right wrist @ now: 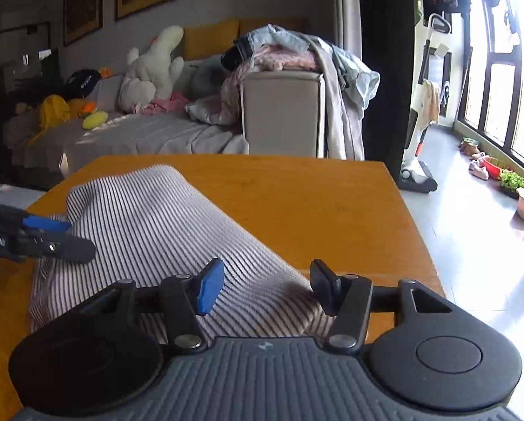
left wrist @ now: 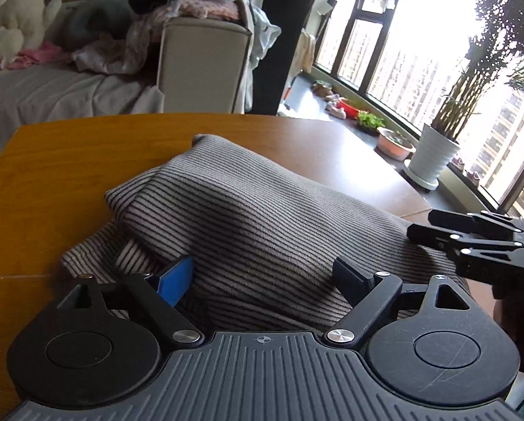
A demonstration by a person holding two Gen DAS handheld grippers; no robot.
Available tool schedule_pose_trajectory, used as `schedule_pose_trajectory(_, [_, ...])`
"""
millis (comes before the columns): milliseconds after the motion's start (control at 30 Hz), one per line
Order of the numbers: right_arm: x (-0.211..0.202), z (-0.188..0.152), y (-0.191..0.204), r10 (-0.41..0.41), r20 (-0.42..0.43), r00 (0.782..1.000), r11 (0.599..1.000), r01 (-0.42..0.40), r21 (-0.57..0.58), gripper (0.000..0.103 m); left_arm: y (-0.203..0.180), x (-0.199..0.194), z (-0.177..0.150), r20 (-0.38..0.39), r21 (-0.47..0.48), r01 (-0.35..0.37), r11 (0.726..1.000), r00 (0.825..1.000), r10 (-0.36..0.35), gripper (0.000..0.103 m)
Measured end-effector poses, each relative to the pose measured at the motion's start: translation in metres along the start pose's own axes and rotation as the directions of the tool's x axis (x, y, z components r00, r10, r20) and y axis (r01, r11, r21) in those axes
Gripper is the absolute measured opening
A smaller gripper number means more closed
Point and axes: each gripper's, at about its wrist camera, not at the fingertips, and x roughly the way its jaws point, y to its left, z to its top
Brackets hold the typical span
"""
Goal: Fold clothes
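A grey and black striped garment (left wrist: 248,224) lies folded in a thick bundle on the wooden table (left wrist: 72,161). My left gripper (left wrist: 265,280) is open, its fingers apart over the near edge of the bundle, pressed down on the cloth. My right gripper (right wrist: 267,286) is open too, fingers spread over the garment's (right wrist: 149,224) near right corner. The right gripper also shows in the left wrist view (left wrist: 472,242) at the bundle's right side. The left gripper shows at the left edge of the right wrist view (right wrist: 41,235), over the cloth's left side.
A sofa (right wrist: 139,137) with plush toys and a heap of clothes (right wrist: 283,52) stands behind the table (right wrist: 318,203). A potted plant (left wrist: 434,161) and small pots line the window ledge on the right. A vacuum cleaner (right wrist: 420,133) stands by the window.
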Motion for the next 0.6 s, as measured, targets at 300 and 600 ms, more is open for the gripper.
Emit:
schedule_pose_trajectory(300, [-0.021, -0.019, 0.006, 0.005, 0.016, 1.0, 1.0, -0.005, 0.004, 0.056, -0.001, 0.012, -0.001, 0.024, 0.043, -0.016, 0.999, 1.0, 0.015, 0.084])
schedule_pose_trajectory(600, [-0.053, -0.039, 0.024, 0.07, 0.023, 0.997, 0.998, -0.07, 0.004, 0.056, -0.004, 0.032, 0.0, 0.079, 0.083, -0.039, 0.996, 0.996, 0.032, 0.094])
